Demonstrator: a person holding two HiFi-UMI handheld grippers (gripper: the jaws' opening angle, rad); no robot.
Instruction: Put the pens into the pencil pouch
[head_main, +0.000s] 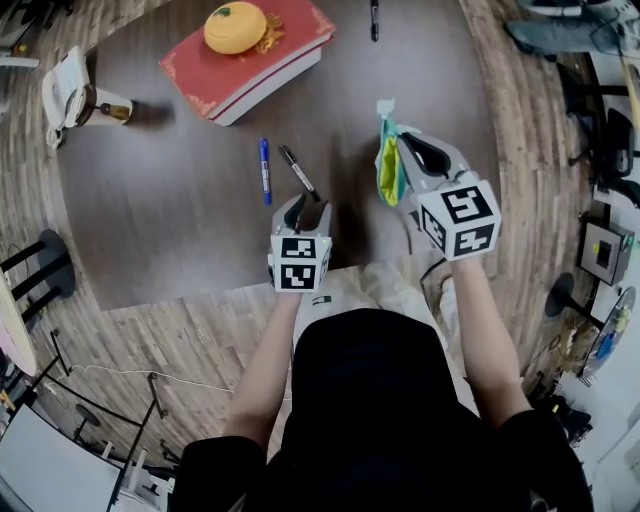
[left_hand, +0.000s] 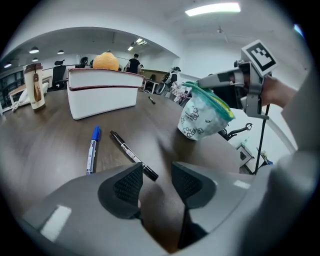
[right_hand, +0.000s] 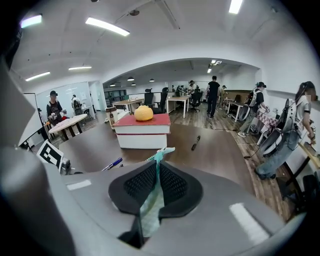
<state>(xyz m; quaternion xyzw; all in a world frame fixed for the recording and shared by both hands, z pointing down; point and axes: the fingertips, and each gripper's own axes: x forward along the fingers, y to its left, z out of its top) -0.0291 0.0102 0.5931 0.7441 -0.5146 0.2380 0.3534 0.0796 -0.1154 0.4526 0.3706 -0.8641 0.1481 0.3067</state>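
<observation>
The left gripper (left_hand: 156, 181) stood with its jaws apart, gripping nothing. The near end of a black marker pen with a white label (left_hand: 131, 154) lay on the dark brown wooden table (left_hand: 45, 150) just ahead of its left pad. A blue-capped pen (left_hand: 92, 150) lay beside the marker, not touching it. The right gripper (right_hand: 156, 182) was clamped on the edge of the pale green printed fabric pencil pouch (left_hand: 202, 114). The print on the pouch and on the marker's label was too small to read.
</observation>
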